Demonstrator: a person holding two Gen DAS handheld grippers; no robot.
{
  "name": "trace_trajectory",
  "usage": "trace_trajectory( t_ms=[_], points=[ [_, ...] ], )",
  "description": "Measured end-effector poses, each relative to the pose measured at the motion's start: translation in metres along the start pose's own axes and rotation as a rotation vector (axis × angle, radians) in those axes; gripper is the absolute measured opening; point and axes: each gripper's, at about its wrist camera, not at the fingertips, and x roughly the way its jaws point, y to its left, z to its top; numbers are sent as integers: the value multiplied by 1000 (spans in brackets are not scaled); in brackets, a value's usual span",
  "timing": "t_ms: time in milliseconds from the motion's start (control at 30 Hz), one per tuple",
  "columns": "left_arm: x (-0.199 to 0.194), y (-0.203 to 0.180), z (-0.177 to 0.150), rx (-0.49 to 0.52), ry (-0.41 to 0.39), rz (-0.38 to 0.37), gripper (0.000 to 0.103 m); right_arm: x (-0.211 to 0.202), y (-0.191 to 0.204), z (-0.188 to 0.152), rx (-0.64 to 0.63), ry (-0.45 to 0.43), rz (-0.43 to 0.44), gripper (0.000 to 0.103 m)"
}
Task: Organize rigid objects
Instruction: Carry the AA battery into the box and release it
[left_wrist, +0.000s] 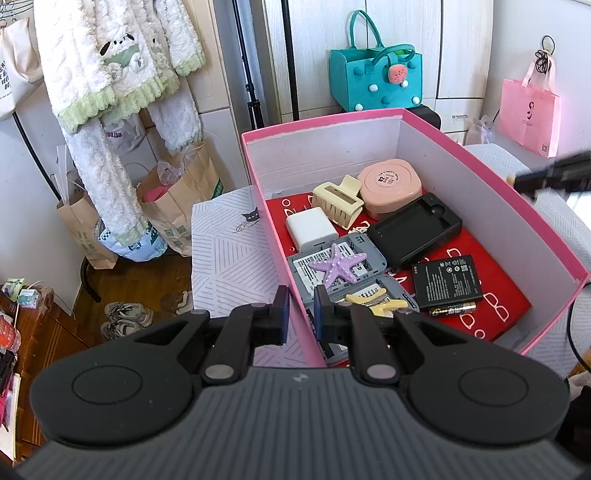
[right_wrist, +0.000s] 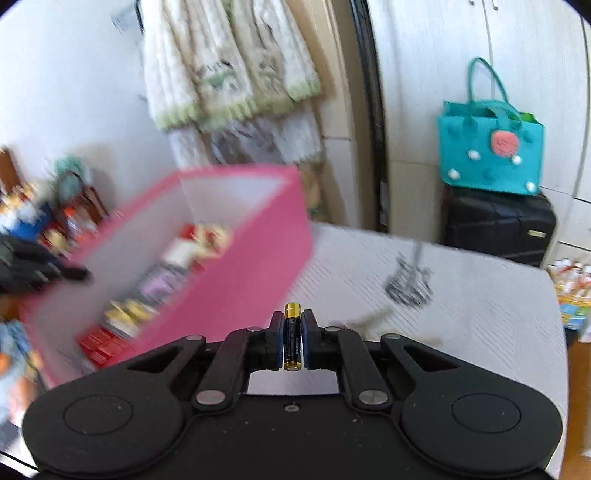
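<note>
**Battery on Its Way to the Pink Box**

The right gripper (right_wrist: 293, 341) was pinched tight on a small battery (right_wrist: 293, 334), holding it above the table (right_wrist: 461, 314), just beside the pink box (right_wrist: 236, 280). The left gripper (left_wrist: 300, 314) was clamped on the near wall of the pink box (left_wrist: 436, 114), keeping it steady.

The battery was round and smooth, and only two thin pads held it. It could slip and roll off the table. It could also bump the box wall if it came in too low. The box already held a purple starfish (left_wrist: 338, 266), a hair clip (left_wrist: 338, 203) and other bits, so the battery might land on top and bounce.

The table had a pale striped cloth. Behind it stood a teal bag (right_wrist: 489, 147) on a black suitcase (right_wrist: 498, 229), and fluffy clothes (left_wrist: 122, 74) hung nearby.
</note>
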Motion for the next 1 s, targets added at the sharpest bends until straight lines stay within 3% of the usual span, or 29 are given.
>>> trace_trajectory(
  t_ms=[200, 267, 400, 600, 667, 800, 1000],
  points=[
    [1, -8, 2, 49, 26, 22, 12, -6, 33, 42, -23, -18, 195, 12],
    [0, -7, 2, 41, 27, 17, 12, 6, 49, 49, -61, -7, 224, 12],
    [-1, -7, 3, 37, 34, 18, 12, 46, 75, 53, -160, 36, 161, 12],
    [-1, -10, 6, 49, 53, 31, 12, 90, 84, 52, -221, 128, 125, 12],
    [-1, -11, 6, 50, 52, 34, 12, 91, 85, 52, -253, 117, 88, 17],
    [-2, -9, 5, 36, 46, 29, 12, 74, 72, 53, -178, 79, 123, 17],
    [-3, -6, 3, 13, 35, 20, 12, 26, 39, 45, -66, -40, 106, 21]
  ],
)
